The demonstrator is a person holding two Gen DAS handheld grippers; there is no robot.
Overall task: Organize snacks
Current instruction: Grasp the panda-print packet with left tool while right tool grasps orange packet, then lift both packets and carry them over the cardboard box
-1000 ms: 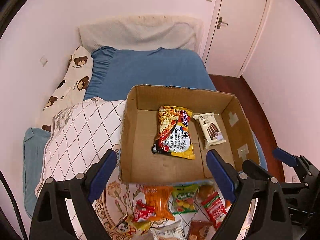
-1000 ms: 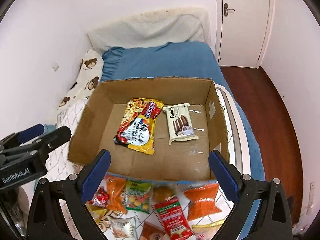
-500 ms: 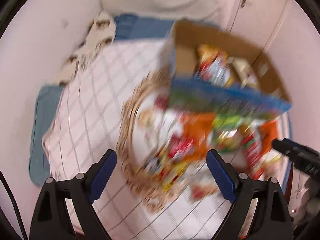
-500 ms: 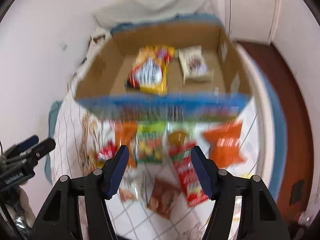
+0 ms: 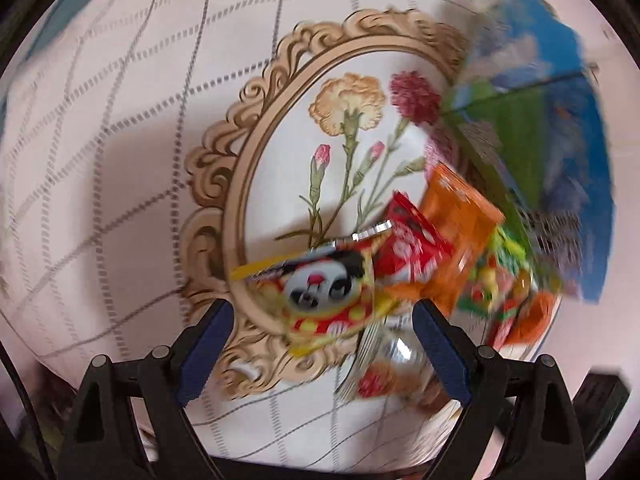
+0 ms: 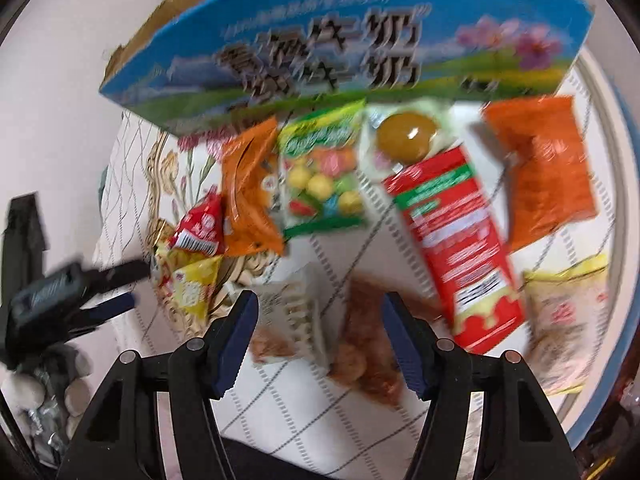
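Two grippers: both point steeply down over the snacks on the bed quilt (image 5: 120, 160).
Left gripper (image 5: 322, 330): fingers spread wide over the panda packet (image 5: 320, 284), not pinching it.
Right gripper (image 6: 318, 326): fingers have just been closing, part-spread, above a white wafer pack (image 6: 296, 320) and brown packet (image 6: 368, 344), gripping neither.
Cardboard box (image 6: 340, 52): at the quilt's far edge, contents hidden.
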